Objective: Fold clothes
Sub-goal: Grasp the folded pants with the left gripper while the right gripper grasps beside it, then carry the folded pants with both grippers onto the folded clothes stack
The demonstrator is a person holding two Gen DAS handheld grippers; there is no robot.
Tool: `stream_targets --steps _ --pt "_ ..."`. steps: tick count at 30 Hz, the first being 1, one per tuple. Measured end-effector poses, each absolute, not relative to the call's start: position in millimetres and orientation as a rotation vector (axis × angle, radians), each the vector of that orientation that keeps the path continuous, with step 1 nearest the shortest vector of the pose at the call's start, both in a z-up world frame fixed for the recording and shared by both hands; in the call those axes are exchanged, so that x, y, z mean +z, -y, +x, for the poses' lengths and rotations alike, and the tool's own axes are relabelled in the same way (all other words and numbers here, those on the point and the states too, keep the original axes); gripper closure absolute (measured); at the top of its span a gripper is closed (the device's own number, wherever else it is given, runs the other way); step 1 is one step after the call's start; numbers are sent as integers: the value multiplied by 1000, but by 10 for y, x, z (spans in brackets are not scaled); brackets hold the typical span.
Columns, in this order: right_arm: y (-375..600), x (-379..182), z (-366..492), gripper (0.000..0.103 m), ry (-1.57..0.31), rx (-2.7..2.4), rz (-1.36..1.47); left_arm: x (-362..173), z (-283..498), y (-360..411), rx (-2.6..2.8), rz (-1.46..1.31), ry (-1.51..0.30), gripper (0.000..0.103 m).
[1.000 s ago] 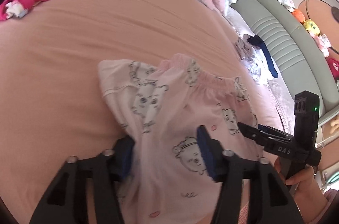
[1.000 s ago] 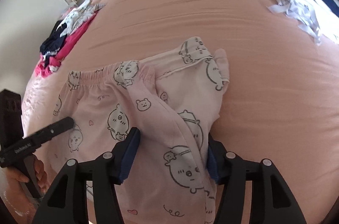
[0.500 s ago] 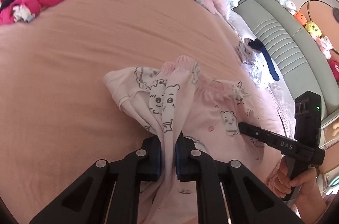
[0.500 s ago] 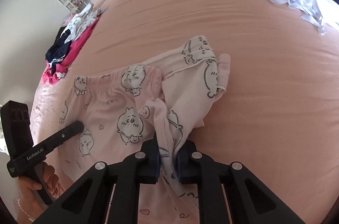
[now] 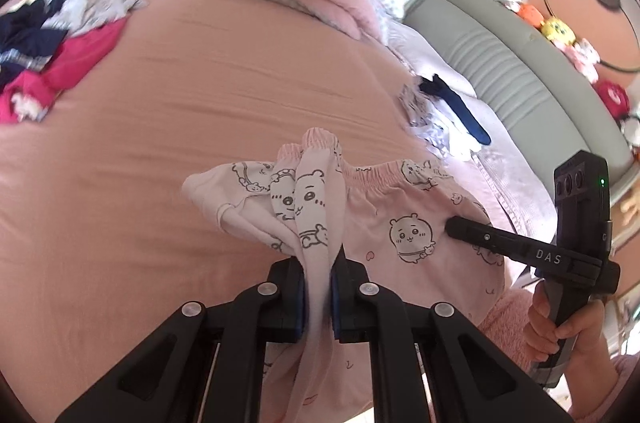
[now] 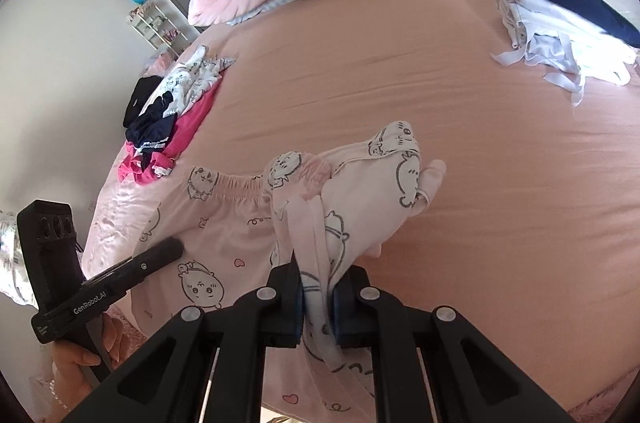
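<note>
Soft pink cotton pyjama shorts point(image 5: 404, 223) printed with cartoon bears lie on a peach bed point(image 5: 200, 95). The left tool point(image 5: 318, 297) and right tool point(image 6: 318, 307) each pinch a bunched fold. Light and limp, they look easiest to lift by the elastic waistband.

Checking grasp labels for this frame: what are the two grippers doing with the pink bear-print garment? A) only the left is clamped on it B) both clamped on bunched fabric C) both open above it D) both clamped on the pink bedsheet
B: the left gripper and the right gripper each have their fingers shut on a bunched fold of the pink bear-print garment, not on the bedsheet.
</note>
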State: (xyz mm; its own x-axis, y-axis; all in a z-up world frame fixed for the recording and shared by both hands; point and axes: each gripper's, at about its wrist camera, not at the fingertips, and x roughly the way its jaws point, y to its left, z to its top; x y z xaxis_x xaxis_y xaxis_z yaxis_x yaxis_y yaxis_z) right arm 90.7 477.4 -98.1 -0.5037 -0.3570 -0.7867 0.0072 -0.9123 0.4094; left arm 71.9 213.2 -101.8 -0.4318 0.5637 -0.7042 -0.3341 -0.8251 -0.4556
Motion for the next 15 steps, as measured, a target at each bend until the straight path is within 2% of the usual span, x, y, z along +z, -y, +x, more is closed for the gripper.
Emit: stream_targets --steps 5,15 --pt "-5153 -891 885 95 550 -2544 1457 -864 486 -2715 2158 -1228 245 95" --pt "-6527 -170 491 95 556 -2760 1361 -105 -354 -4354 2032 -1087 161 95"
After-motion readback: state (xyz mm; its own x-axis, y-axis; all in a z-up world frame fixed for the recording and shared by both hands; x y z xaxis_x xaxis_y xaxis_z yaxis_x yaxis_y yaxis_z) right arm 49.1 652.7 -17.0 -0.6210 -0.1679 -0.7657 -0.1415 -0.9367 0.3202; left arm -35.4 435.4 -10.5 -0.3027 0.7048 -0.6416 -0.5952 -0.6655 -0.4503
